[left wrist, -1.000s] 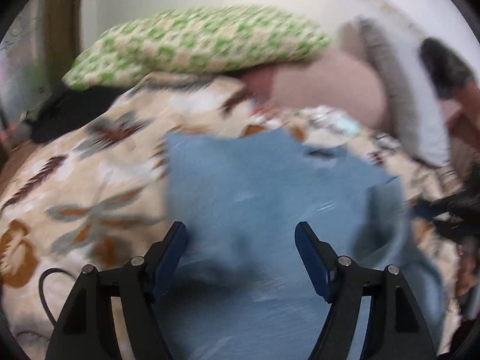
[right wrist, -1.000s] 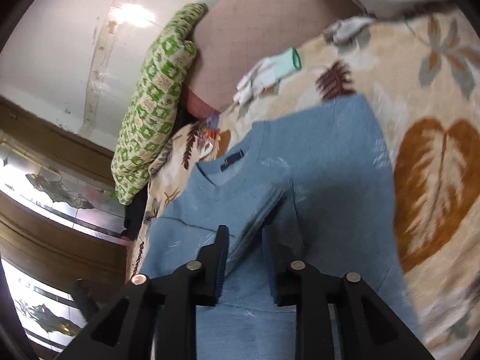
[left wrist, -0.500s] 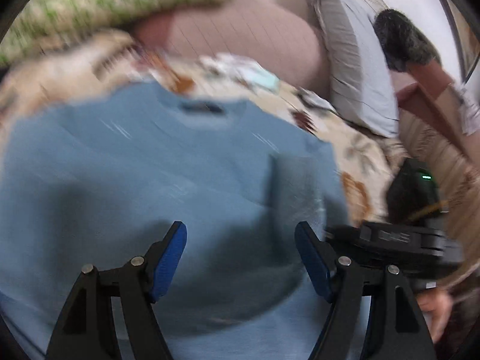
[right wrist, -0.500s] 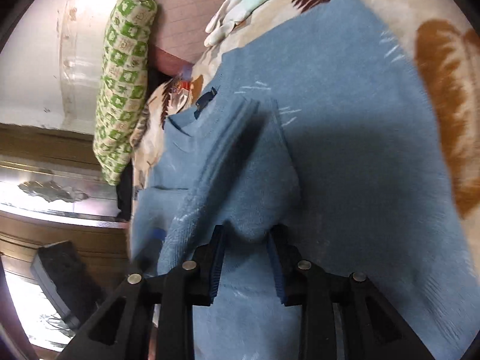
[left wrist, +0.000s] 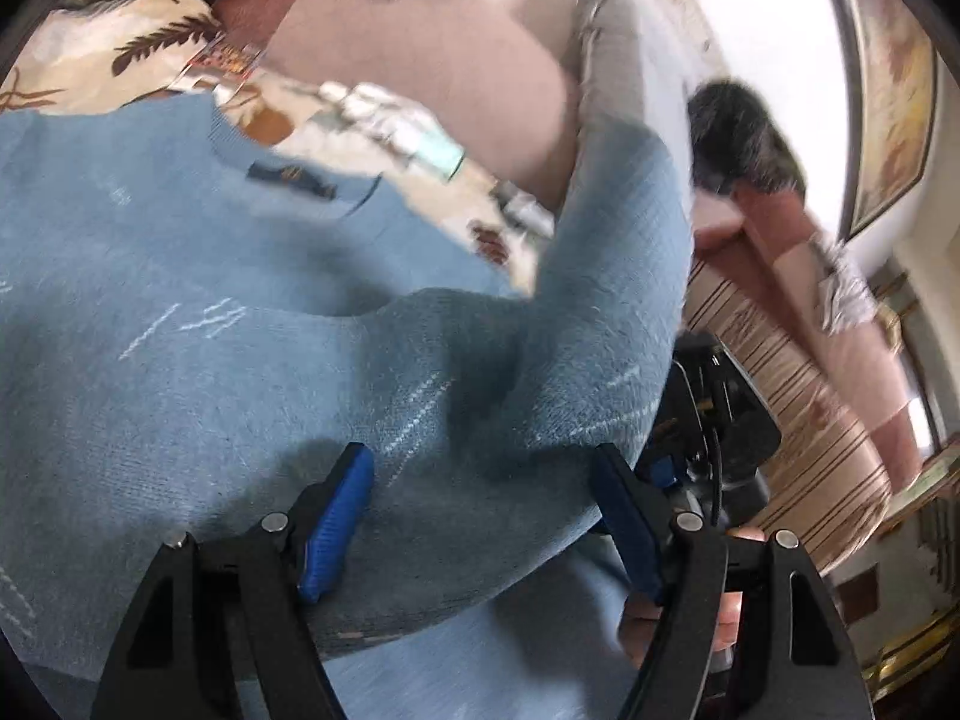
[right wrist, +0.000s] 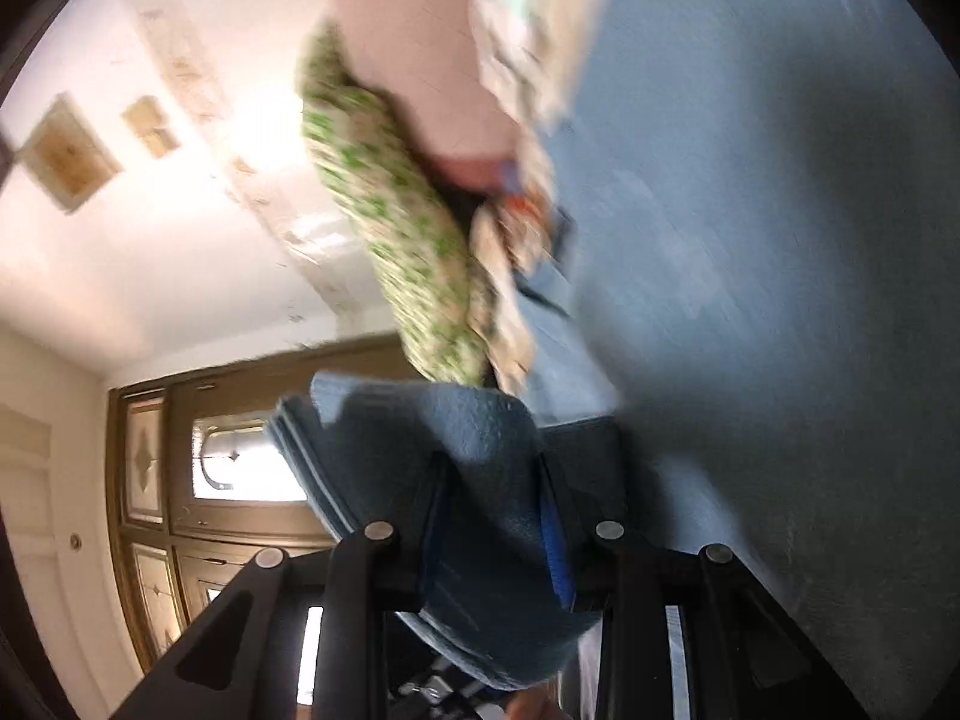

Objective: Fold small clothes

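Observation:
A light blue knit sweater (left wrist: 180, 276) lies spread on the leaf-print bedcover (left wrist: 90, 54), its collar label toward the pillows. Its right sleeve (left wrist: 612, 312) is lifted and draped across the body. My left gripper (left wrist: 480, 516) is open, its blue pads on either side of the sleeve's fold, low over the sweater. My right gripper (right wrist: 492, 534) is shut on the bunched sleeve cuff (right wrist: 444, 450) and holds it raised above the sweater body (right wrist: 780, 240). The right gripper also shows in the left wrist view (left wrist: 714, 420), just behind the lifted sleeve.
A green-patterned pillow (right wrist: 390, 216), a pink pillow (left wrist: 432, 60) and a grey pillow (left wrist: 624, 72) lie at the head of the bed. White gloves (left wrist: 396, 120) lie by the collar. A striped sofa (left wrist: 792, 396) stands to the right. A wooden door (right wrist: 198, 468) is behind.
My right gripper has lifted the sleeve cuff and swung it over the sweater's body toward my left gripper. My left gripper has moved right over the sweater, still open.

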A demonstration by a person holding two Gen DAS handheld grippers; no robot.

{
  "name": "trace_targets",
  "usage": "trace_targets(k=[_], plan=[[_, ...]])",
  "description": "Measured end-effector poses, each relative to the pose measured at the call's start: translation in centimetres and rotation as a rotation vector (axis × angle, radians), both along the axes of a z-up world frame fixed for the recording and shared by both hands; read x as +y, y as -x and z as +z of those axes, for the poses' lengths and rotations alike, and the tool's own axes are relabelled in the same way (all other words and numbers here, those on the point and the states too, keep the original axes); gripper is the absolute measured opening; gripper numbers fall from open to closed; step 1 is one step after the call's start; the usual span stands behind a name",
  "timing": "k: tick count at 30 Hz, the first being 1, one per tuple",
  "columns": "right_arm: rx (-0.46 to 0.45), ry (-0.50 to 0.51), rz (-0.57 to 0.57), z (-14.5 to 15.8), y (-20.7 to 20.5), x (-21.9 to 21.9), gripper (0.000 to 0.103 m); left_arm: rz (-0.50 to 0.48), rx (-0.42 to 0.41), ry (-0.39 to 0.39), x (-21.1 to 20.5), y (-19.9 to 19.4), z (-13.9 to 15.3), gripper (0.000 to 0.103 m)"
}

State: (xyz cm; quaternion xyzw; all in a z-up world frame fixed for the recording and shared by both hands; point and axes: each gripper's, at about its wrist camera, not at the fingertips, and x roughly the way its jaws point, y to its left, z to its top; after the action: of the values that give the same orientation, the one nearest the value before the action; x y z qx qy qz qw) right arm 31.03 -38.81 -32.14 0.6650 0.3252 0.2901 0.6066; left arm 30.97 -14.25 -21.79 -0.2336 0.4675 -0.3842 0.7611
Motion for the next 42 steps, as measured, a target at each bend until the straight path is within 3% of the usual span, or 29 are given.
trace_targets(k=[2,3,6,7,9,12,14,15,17,19,20,24,25,27,29,30,32,33,35,36,37,42], plan=[[-0.025,0.072,-0.048,1.6,0.4,-2.2,0.04,-0.007,0.001,0.034,-0.9,-0.2,0.1,0.076],[-0.016,0.116,-0.076,2.2,0.7,-3.2,0.055,-0.019,0.008,0.03,-1.6,-0.2,-0.2,0.076],[0.02,0.292,-0.243,4.2,2.7,-7.7,0.065,-0.054,0.05,-0.035,-4.0,0.2,-2.0,0.076],[0.092,0.389,-0.323,4.7,3.9,-9.6,0.068,-0.058,0.048,-0.065,-4.4,0.5,-2.4,0.076],[0.132,0.461,-0.398,5.3,5.4,-11.6,0.068,-0.065,0.024,-0.074,-4.2,0.9,-1.8,0.076],[0.121,0.461,-0.308,5.9,5.0,-11.5,0.068,-0.043,0.042,-0.052,-2.7,0.1,-0.6,0.076],[0.151,0.56,-0.205,6.6,4.1,-9.7,0.068,0.021,0.03,-0.037,-0.6,-0.4,0.4,0.076],[0.142,0.599,-0.205,7.0,4.3,-9.2,0.068,0.053,0.016,-0.048,0.4,-0.8,0.9,0.076],[0.091,0.634,-0.177,8.0,4.5,-7.6,0.068,0.145,-0.038,-0.103,3.2,-1.6,2.0,0.076],[0.064,0.672,-0.073,9.0,4.2,-5.9,0.068,0.23,-0.069,-0.178,5.4,-2.2,2.4,0.077],[0.078,0.742,-0.034,9.6,4.3,-4.9,0.068,0.282,-0.077,-0.246,6.9,-2.7,2.4,0.077],[0.137,0.967,-0.105,10.6,5.3,-5.2,0.068,0.432,-0.008,-0.384,11.5,-3.9,0.9,0.076],[0.146,0.981,-0.129,10.6,5.2,-5.9,0.068,0.44,0.011,-0.431,12.4,-4.2,0.2,0.073],[0.167,0.947,-0.132,10.1,5.3,-7.3,0.068,0.43,-0.008,-0.493,13.1,-4.4,-0.7,0.053],[0.181,0.895,-0.069,8.7,4.8,-7.4,0.068,0.439,-0.071,-0.598,13.6,-4.3,-0.9,0.018],[0.179,0.882,-0.06,8.1,4.5,-6.9,0.068,0.446,-0.072,-0.609,14.1,-4.4,-1.1,0.013],[0.173,0.85,-0.033,7.0,3.5,-6.5,0.068,0.469,-0.032,-0.554,15.7,-4.7,-1.5,0.002],[0.17,0.842,-0.026,6.5,3.0,-6.1,0.067,0.466,-0.017,-0.536,16.1,-4.8,-1.5,0.002],[0.143,0.872,-0.011,6.1,2.1,-4.7,0.054,0.46,-0.011,-0.528,15.9,-5.2,-1.6,0.002],[0.136,0.91,0.009,6.0,1.7,-3.9,0.03,0.458,-0.018,-0.539,15.9,-5.3,-1.6,0.003],[0.143,0.982,0.02,6.1,1.3,-2.8,0.018,0.454,-0.03,-0.561,15.5,-5.2,-1.6,0.003],[0.069,1.081,-0.064,7.9,1.3,-1.9,0.009,0.474,-0.051,-0.593,15.6,-5.2,-1.4,0.003]])
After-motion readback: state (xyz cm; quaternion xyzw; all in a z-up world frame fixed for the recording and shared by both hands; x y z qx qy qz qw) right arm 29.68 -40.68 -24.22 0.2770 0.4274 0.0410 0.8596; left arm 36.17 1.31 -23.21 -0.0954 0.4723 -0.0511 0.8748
